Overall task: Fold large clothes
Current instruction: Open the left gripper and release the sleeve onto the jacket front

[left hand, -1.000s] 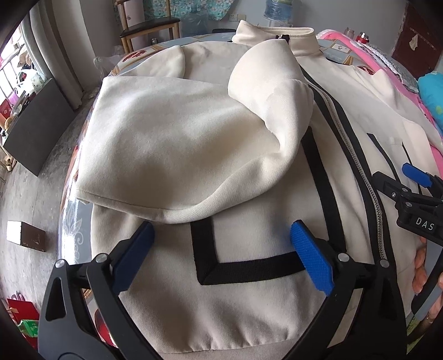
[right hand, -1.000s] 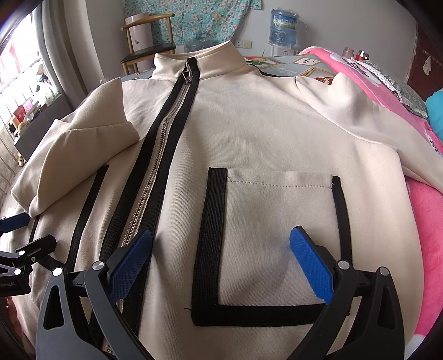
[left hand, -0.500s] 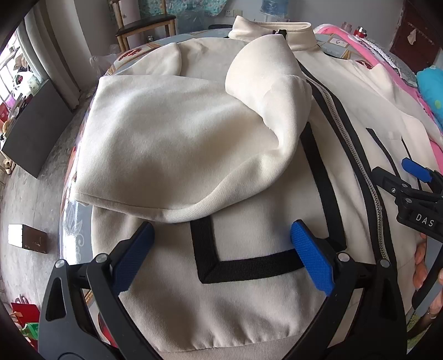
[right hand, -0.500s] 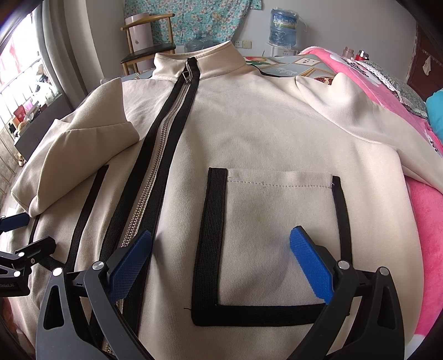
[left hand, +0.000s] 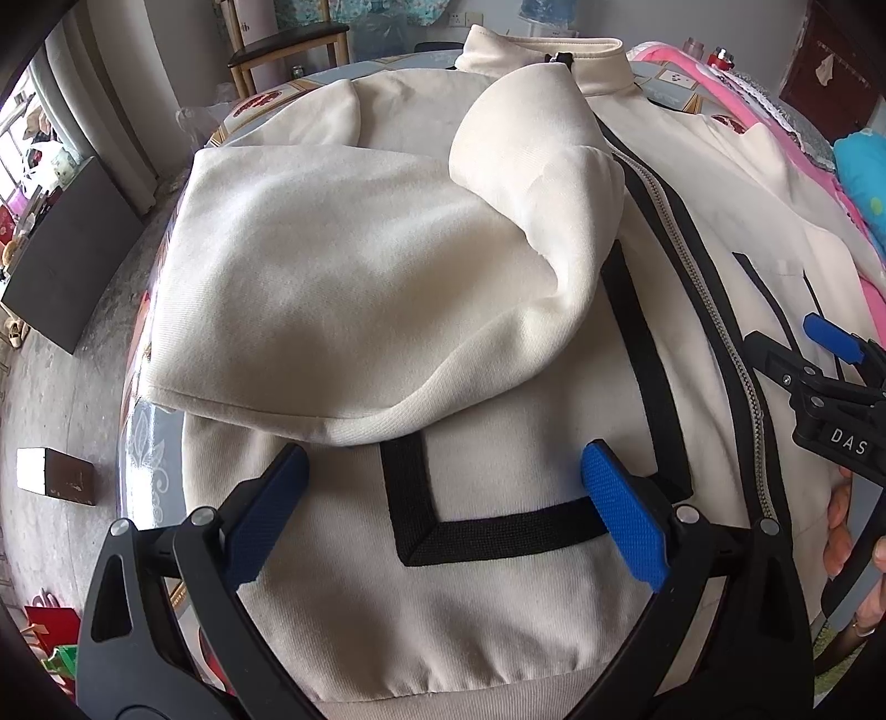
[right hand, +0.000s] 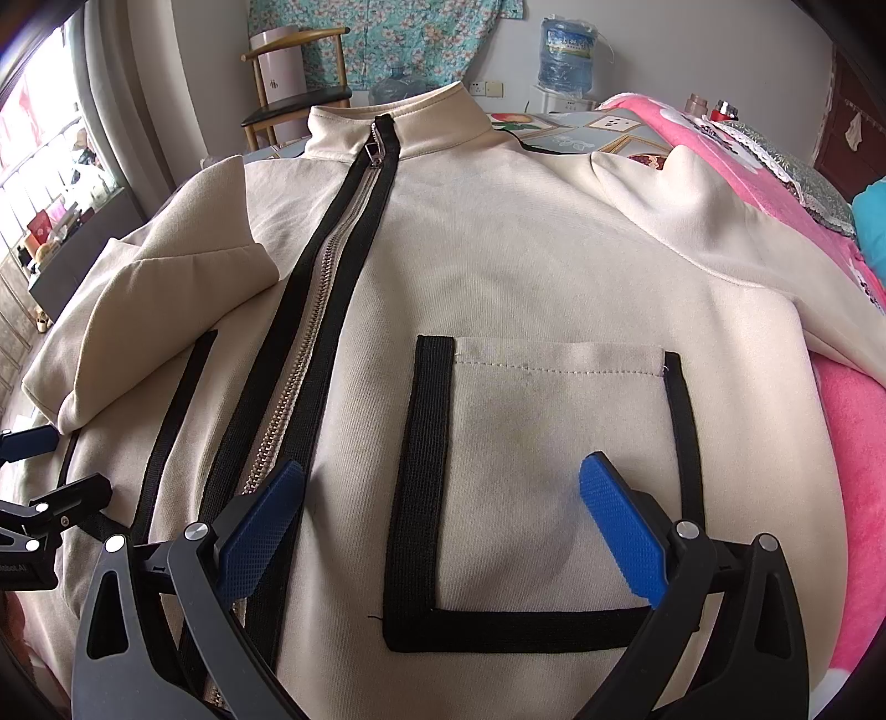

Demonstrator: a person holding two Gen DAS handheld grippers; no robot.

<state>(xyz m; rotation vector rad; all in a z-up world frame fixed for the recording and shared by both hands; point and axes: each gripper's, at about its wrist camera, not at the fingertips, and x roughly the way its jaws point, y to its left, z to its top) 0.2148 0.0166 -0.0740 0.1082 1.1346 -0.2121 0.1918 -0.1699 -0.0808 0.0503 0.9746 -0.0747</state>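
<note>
A cream zip-up jacket (right hand: 526,266) fills nearly the whole of both views, lying front-up and spread over a table (left hand: 147,443) whose patterned edge shows at the left of the left-wrist frame, with a pink blanket (right hand: 853,443) along the right side of the right-wrist frame. Its one sleeve (left hand: 332,288) is already folded across the body, the cuff end bunched up near the zipper (right hand: 310,332) in the upper centre; the other sleeve (right hand: 775,260) runs out toward the upper right, not yet folded. That sleeve looks like the next job: best taken near the cuff and laid flat across the chest, and the bunched one smoothed before any fold of the body. The left gripper (left hand: 443,504) hovers wide open over the lower pocket trim, gripping nothing; the right gripper (right hand: 443,526) is equally wide open above the black-edged patch pocket (right hand: 554,471), also empty. A water jug (right hand: 570,50) stands at the top; what it holds cannot be told.
</note>
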